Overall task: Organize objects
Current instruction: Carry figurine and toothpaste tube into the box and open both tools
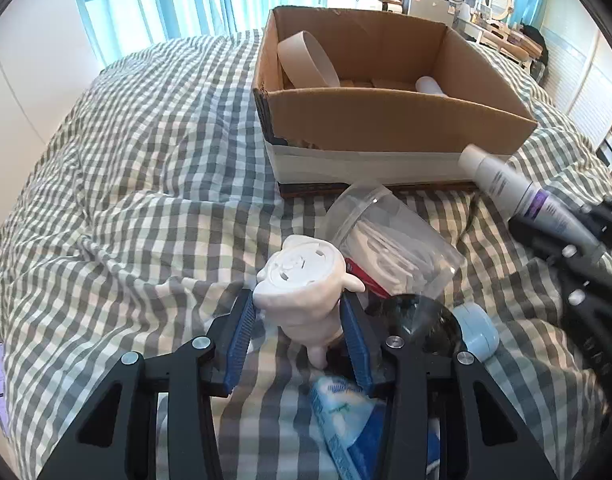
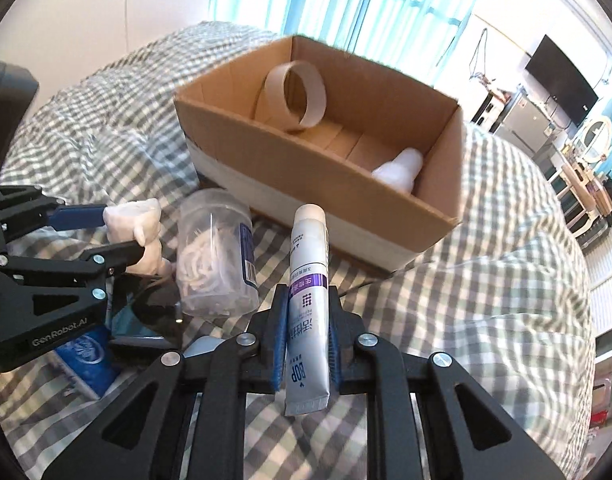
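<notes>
Two tools are at work over a bed [image 1: 126, 152] with a grey and white checked cover. The left tool [image 1: 302, 332] is pinching one small white toy figure [image 1: 302, 288] between its two blue pads [image 1: 238, 344]. The toy is upright, its round head poking above the pads and its little feet hanging below them. The right tool [image 2: 306, 340] is pressed tight on one grey and white tube [image 2: 308, 300] with a purple band. The tube points forward, its pale cap toward the box, and its flat crimped end sticks out behind the pads.

One open cardboard box [image 2: 386, 184] sits on the bed past both tools. Inside it are two things that can be made out: one brown cardboard ring [image 2: 296, 94] standing on its edge near the far left corner, and one white bottle [image 2: 402, 166] lying near the right wall.

Between the tools and the box lies one clear plastic jar [image 2: 214, 256] on its side, with white bits inside. Just beside the left tool are one pale blue round thing [image 1: 476, 330] and one blue and white packet [image 1: 338, 420], both lying on the bed. Something dark and shiny [image 1: 416, 318] lies there too, but what it is cannot be told.
</notes>
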`<state>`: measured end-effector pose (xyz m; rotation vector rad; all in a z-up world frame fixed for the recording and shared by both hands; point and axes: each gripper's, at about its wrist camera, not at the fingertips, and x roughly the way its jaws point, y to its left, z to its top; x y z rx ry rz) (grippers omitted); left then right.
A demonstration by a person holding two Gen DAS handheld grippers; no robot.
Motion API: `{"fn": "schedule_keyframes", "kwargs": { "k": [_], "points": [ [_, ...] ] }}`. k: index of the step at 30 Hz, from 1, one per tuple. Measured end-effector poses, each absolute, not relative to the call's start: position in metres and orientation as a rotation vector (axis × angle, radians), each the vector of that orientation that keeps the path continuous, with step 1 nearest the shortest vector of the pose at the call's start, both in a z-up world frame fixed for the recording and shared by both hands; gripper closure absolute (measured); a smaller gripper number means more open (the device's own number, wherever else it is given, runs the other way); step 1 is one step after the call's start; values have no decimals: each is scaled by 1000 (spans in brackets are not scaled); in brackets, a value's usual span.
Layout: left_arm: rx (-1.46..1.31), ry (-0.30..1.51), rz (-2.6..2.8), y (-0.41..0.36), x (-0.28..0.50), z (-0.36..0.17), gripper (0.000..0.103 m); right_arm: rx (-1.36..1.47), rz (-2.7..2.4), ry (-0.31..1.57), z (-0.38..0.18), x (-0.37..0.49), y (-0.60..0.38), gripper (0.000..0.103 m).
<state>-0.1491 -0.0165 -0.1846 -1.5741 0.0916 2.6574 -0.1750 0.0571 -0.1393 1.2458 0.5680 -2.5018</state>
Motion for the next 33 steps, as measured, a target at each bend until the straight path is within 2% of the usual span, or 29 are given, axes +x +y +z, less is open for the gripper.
{"fn": "schedule_keyframes", "kwargs": {
  "k": [5, 22, 33],
  "points": [
    [-1526, 70, 2703, -20, -132, -164, 60, 1170, -2540, 558, -117, -163, 47, 87],
    [-1117, 79, 2846, -9, -103, -41, 60, 916, -2674, 534, -35, -118, 45, 87],
    [-937, 139, 2881, 8, -136, 10, 60, 817, -2739, 441, 11, -153, 54, 87]
  ]
}}
